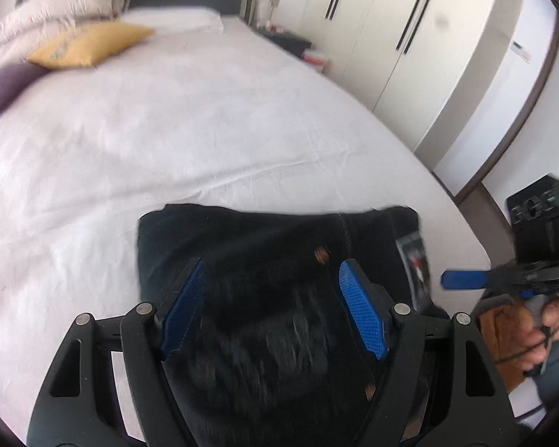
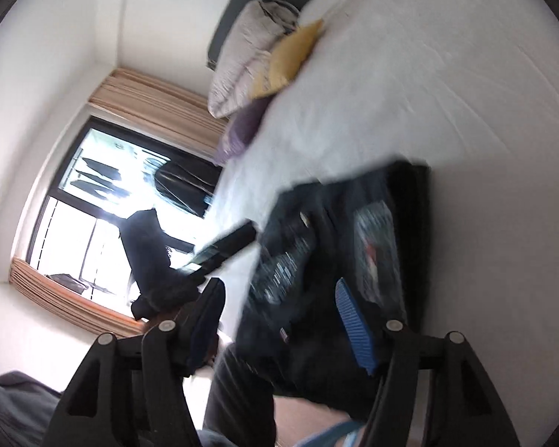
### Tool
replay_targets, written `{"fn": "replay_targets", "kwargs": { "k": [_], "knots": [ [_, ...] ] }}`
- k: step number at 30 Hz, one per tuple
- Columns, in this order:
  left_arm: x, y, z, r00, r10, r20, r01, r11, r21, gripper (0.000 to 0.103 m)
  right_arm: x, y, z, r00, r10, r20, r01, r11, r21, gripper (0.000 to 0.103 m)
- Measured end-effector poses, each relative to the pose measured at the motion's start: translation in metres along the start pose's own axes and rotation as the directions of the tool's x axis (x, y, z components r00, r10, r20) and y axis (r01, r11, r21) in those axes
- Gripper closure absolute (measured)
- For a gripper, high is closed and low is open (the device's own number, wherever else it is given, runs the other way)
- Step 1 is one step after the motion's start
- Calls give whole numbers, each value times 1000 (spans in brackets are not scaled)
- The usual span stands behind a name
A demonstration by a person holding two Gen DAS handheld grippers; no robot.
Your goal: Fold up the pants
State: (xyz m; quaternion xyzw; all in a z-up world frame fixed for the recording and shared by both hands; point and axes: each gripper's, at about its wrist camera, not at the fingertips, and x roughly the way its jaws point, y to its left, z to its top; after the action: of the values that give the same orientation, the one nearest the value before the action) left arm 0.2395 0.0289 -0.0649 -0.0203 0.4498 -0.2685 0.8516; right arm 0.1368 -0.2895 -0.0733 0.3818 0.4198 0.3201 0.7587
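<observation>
Pillows (image 1: 52, 3) lie stacked at the far left of the bed (image 1: 205, 119), pale ones behind, a yellow cushion (image 1: 89, 43) in front of them and a purple cushion (image 1: 3, 89) nearest the left edge. Across the middle stretches the white sheet, lightly creased. Near the bed's front edge lie the dark pants (image 1: 264, 260), folded into a thick rectangular bundle with copper rivets showing and a printed label near the right side. The left tool (image 1: 270, 305) hangs over the bundle with its blue pads (image 1: 184, 309) spread apart, one to each side, gripping nothing. Farther right, at the bed's edge, the right tool (image 1: 462, 279) shows side-on in a person's hand (image 1: 551, 320); its own camera shows the jaws parted over the blurred pants (image 2: 339, 253), and the pads do not press on the cloth. At the far right stand white wardrobe doors (image 1: 398, 29). The right wrist view also shows a bright window (image 2: 104, 201) with beige curtains.
</observation>
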Motion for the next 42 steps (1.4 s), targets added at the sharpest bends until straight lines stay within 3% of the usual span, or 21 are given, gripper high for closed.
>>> {"fn": "replay_targets", "kwargs": {
  "k": [2, 4, 5, 7, 9, 11, 13, 14, 17, 20, 23, 25, 27, 31, 39, 42],
  "knots": [
    [29, 6, 3, 999, 5, -51, -7, 1000, -25, 31, 11, -4, 15, 999, 15, 29, -15, 1000, 17, 29],
    [50, 10, -7, 997, 27, -75, -28, 999, -20, 31, 30, -29, 27, 998, -54, 38, 50, 994, 102, 28],
    [52, 8, -13, 998, 39, -47, -38, 999, 2, 31, 39, -45, 33, 997, -77, 32, 72, 987, 146, 30],
    [50, 1, -20, 997, 75, -4, -75, 996, 40, 31, 43, -70, 34, 998, -39, 54, 28, 981, 192, 46],
    [47, -2, -20, 997, 81, -1, -81, 996, 46, 31, 37, -72, 30, 997, -33, 68, 19, 981, 193, 50],
    [36, -3, -15, 998, 70, 6, -70, 997, 23, 30, 24, -61, 22, 994, -62, 85, 47, 984, 171, 46],
    [11, 1, -15, 999, 25, 48, -24, 1000, -9, 30, 3, -52, 13, 988, -108, 111, 92, 985, 148, 23],
    [-1, 4, -16, 997, 30, 72, -29, 999, -19, 30, -7, -48, 7, 981, -149, 123, 131, 980, 149, 22],
    [-30, 19, -26, 992, 72, 104, -65, 995, -71, 29, -31, -44, -11, 984, -144, 109, 129, 983, 134, 22],
    [-33, 47, -42, 990, 134, 48, -127, 983, -133, 26, -27, -41, -28, 982, -186, 26, 181, 975, 126, 18],
    [-24, 77, -59, 995, 92, -27, -96, 971, -221, 26, -9, -44, -32, 975, -218, -35, 221, 968, 116, 18],
    [-23, 88, -67, 1000, 9, -26, -16, 959, -282, 26, -3, -48, -30, 982, -189, -29, 191, 971, 145, 18],
    [-18, 87, -67, 998, -53, -46, 38, 959, -281, 25, 0, -50, -28, 986, -163, -41, 167, 973, 156, 18],
    [-5, 74, -65, 994, -78, -79, 58, 970, -238, 15, 18, -46, -18, 977, -188, -98, 202, 968, 149, 18],
    [12, 70, -56, 988, -63, -144, 31, 976, -214, 15, 18, -54, -17, 977, -179, -113, 198, 963, 181, 19],
    [16, 64, -55, 987, -68, -147, 32, 972, -234, 32, 26, -47, -17, 968, -222, -117, 239, 958, 156, 26]
  ]
}}
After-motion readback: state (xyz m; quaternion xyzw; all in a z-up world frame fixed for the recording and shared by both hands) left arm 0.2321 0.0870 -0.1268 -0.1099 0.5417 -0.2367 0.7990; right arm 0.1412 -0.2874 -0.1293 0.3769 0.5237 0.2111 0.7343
